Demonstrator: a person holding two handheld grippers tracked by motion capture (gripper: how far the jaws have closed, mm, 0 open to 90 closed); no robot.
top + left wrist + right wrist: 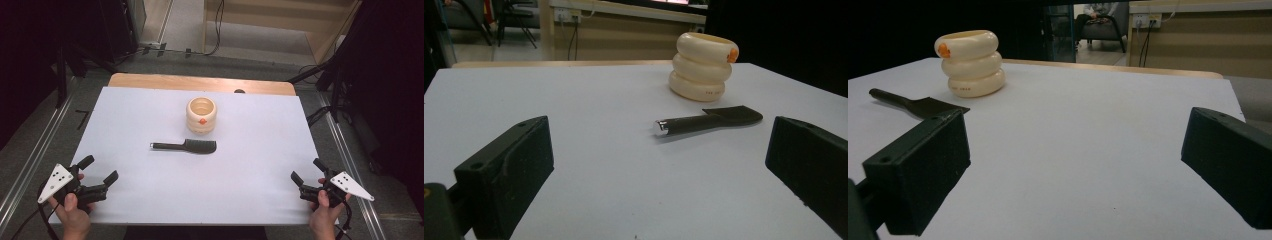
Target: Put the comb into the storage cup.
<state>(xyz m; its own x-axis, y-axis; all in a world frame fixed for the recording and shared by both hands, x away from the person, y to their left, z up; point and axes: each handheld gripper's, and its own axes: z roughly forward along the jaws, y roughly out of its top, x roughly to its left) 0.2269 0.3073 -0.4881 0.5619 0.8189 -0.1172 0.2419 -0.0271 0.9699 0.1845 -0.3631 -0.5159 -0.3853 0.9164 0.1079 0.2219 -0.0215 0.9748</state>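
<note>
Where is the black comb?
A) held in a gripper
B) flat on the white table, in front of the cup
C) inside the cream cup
B: the black comb lies flat on the white table, just on the near side of the cream cup, while the left gripper and right gripper sit open and empty at the near corners.

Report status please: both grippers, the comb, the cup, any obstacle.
Left gripper and right gripper open, at near corners. Black comb flat mid-table, just before cream ringed cup. Nothing in the way.
</note>
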